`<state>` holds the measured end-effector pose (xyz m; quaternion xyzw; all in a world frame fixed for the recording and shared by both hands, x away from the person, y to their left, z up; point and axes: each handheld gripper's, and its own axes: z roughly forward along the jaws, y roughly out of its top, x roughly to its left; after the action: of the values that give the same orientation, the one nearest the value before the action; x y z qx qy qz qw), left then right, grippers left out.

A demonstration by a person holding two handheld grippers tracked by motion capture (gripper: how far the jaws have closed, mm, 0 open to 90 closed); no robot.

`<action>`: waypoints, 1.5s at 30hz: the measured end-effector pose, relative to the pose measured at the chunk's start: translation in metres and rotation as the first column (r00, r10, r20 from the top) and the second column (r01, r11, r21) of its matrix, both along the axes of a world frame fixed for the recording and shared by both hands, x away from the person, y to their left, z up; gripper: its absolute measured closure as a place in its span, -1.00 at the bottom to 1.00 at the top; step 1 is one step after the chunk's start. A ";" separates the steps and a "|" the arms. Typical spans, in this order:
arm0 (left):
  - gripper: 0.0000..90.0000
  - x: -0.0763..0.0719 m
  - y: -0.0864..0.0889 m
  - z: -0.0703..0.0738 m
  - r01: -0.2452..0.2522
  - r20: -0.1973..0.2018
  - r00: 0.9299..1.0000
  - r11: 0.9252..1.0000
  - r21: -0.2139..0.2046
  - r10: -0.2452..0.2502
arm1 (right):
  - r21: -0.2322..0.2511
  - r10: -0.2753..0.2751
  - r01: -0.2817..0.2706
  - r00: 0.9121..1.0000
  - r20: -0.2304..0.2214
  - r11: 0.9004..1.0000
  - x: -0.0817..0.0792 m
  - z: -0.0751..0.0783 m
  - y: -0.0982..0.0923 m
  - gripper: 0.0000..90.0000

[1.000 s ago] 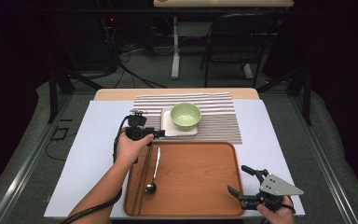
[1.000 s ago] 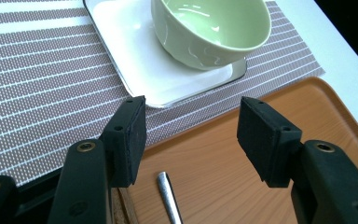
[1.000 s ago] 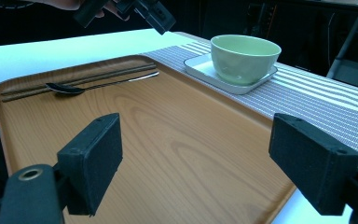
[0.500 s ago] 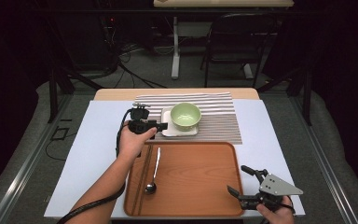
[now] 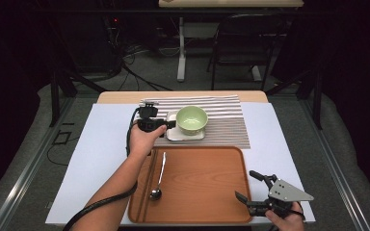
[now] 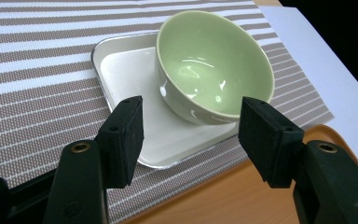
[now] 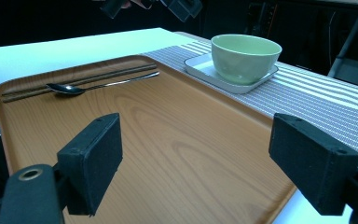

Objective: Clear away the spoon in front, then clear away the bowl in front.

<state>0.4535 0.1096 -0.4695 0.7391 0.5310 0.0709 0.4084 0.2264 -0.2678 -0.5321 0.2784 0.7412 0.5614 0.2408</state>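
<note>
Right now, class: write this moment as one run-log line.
left gripper: open, facing green bowl on white dish | right gripper: open over wooden tray | spoon: on tray

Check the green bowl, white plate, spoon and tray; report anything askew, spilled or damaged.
Nothing spilled or damaged. The green bowl is empty and upright, but sits off-centre on the white plate. The spoon lies beside chopsticks along the tray edge.

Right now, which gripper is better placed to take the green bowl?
Left. The left gripper is open right beside the green bowl; the right gripper sits at the wooden tray's near corner.
</note>
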 end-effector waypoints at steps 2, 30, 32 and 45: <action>-0.10 0.003 0.000 0.000 -0.009 -0.001 1.000 1.000 -0.003 0.009 | 0.000 0.000 0.000 1.000 0.000 1.000 0.000 0.000 0.000 -0.63; -0.07 0.036 -0.030 -0.030 -0.114 -0.015 0.993 0.993 -0.024 0.113 | 0.000 0.006 -0.006 1.000 0.009 1.000 -0.001 0.001 0.000 -0.63; -0.07 0.038 -0.031 -0.032 -0.116 -0.019 0.993 0.993 -0.017 0.116 | 0.000 0.006 -0.006 1.000 0.008 1.000 -0.001 0.001 0.000 -0.63; -0.08 0.047 -0.037 -0.046 -0.136 -0.032 0.990 0.990 -0.025 0.135 | 0.005 0.008 -0.008 1.000 0.009 1.000 -0.001 0.002 -0.001 -0.63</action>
<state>0.5007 0.0724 -0.5155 0.6968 0.5870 0.0799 0.4044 0.2250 -0.2683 -0.5304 0.2734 0.7398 0.5654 0.2414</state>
